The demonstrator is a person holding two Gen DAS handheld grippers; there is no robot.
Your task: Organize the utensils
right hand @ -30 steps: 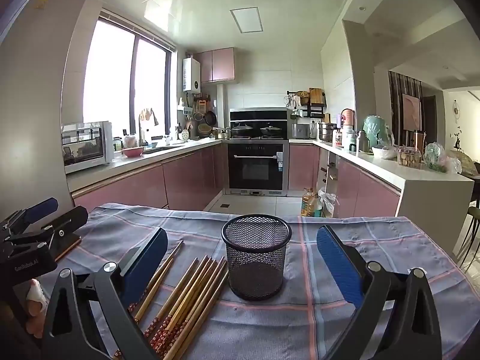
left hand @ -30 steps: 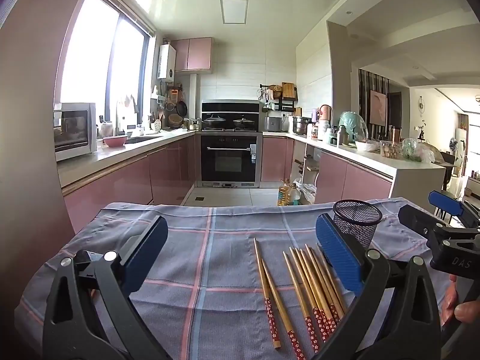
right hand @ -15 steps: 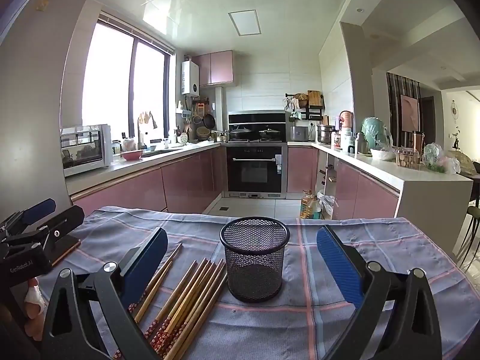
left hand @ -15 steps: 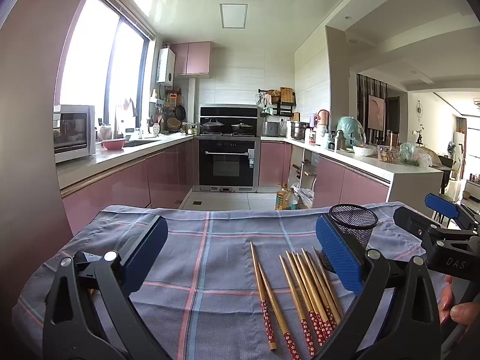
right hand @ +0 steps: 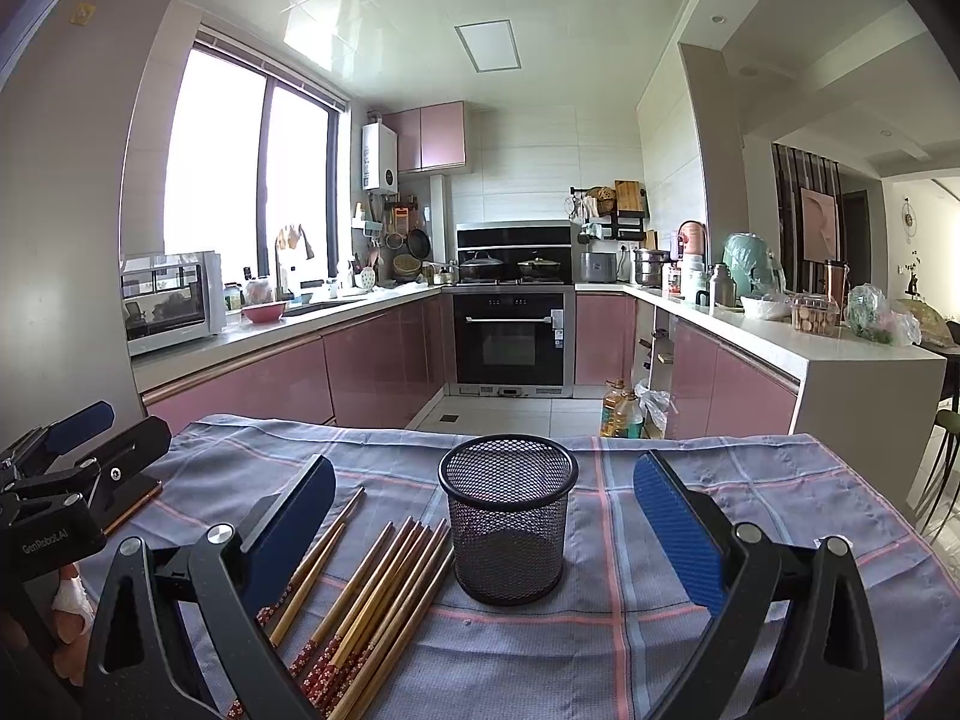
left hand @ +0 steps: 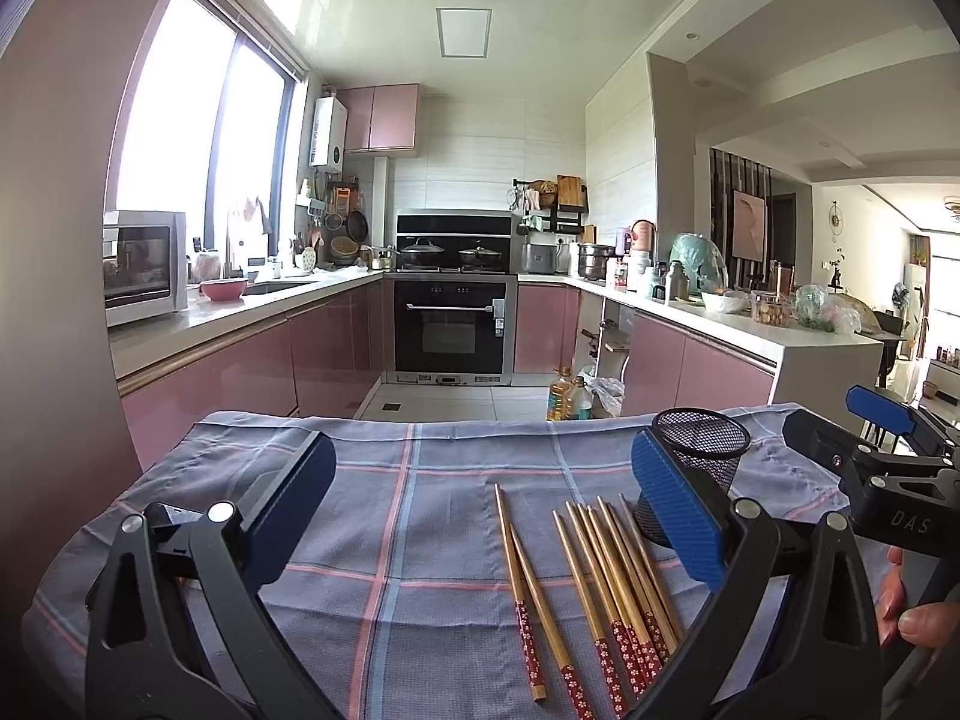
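Several wooden chopsticks (left hand: 606, 588) with red flowered ends lie side by side on the checked tablecloth (left hand: 384, 516); two of them lie apart to the left. A black mesh cup (right hand: 507, 516) stands upright and empty just right of the chopsticks (right hand: 372, 594). My left gripper (left hand: 483, 504) hovers open above the cloth, its right pad in front of the mesh cup (left hand: 699, 456). My right gripper (right hand: 483, 516) is open too, with the cup between its pads but untouched. Each gripper shows at the edge of the other's view.
The cloth-covered table ends at a far edge (right hand: 420, 429) with the kitchen floor beyond. Pink cabinets, an oven (right hand: 510, 336) and worktops line the room. A person's fingers (left hand: 918, 618) hold the right gripper's handle. A thin flat object (right hand: 129, 507) lies on the cloth at left.
Both views have tilted or risen slightly, so the table sits lower in frame. The chopsticks and cup have not moved. Both grippers stay open.
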